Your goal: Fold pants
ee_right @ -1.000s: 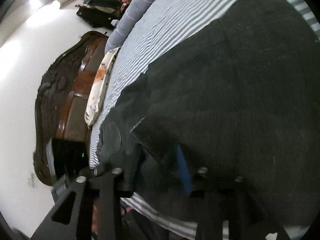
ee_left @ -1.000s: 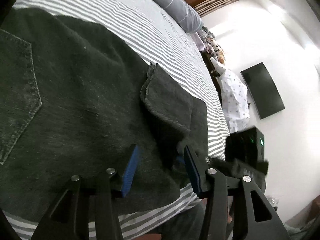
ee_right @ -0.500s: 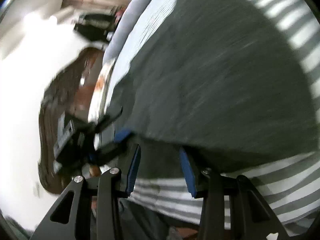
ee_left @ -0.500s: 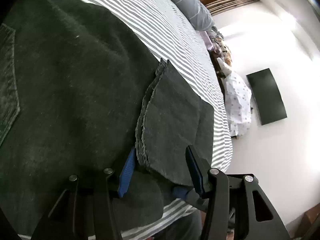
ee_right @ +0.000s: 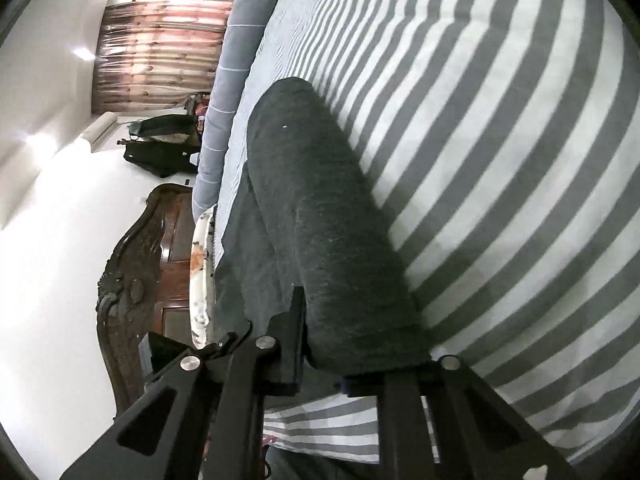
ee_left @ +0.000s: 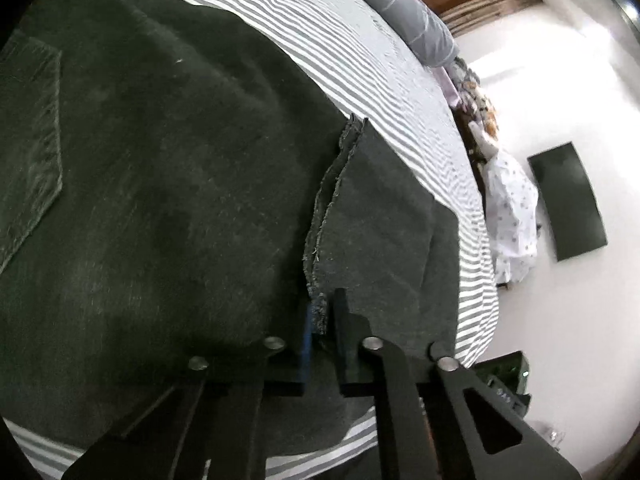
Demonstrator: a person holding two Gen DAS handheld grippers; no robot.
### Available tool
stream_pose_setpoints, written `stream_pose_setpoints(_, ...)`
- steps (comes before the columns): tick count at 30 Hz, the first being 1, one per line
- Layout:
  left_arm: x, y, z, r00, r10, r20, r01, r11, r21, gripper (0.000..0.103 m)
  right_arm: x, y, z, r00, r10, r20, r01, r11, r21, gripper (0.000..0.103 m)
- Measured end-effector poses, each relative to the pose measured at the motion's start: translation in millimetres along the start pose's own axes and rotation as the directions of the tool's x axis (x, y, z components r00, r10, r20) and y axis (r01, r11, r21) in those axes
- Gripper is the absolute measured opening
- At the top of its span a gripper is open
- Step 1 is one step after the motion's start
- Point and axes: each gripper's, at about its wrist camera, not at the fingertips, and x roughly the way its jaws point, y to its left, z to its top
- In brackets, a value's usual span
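Pinching pants (ee_left: 168, 184) hem: left gripper (ee_left: 322, 320); right gripper (ee_right: 316, 344) closing on fold.

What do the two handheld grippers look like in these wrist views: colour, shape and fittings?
Both the left gripper and the right gripper are matt black, with flat angular linkage arms, triangular cut-outs and round silver rivets. The left fingers carry blue pads. No cables or sleeves show.

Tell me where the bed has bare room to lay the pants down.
Bare striped sheet lies open beside the pants, bordered by the grey bolster. The bed's near edge is crowded: pants cover it.
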Motion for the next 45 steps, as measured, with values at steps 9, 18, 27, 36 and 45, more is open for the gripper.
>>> stream_pose_setpoints(9,-23,-10,-5,0.998,-0.005,0.068,0.004,1.0,0.027,0.004,-4,15,-4,0.999,-0.023,-0.026,0.021,0.998,-0.062,0.01)
stream_pose_setpoints(18,-56,-4,-9,0.992,0.062,0.109,-0.07,0.995,0.071,0.004,28,40,-20,0.993,-0.04,-0.114,0.026,0.993,-0.118,0.008)
stream_pose_setpoints(27,-48,16,-22,0.979,0.18,0.1,-0.193,0.971,0.141,0.004,46,61,-28,0.98,-0.145,-0.134,0.11,0.965,-0.24,0.012)
stream_pose_setpoints(36,-38,16,-28,0.968,0.218,0.127,-0.24,0.951,0.194,0.005,30,64,-21,0.957,-0.284,-0.066,0.254,0.923,-0.288,0.017)
stream_pose_setpoints(45,-34,2,-29,0.945,0.291,0.15,-0.323,0.899,0.296,0.011,21,71,-23,0.916,-0.382,-0.122,0.327,0.888,-0.324,0.026)
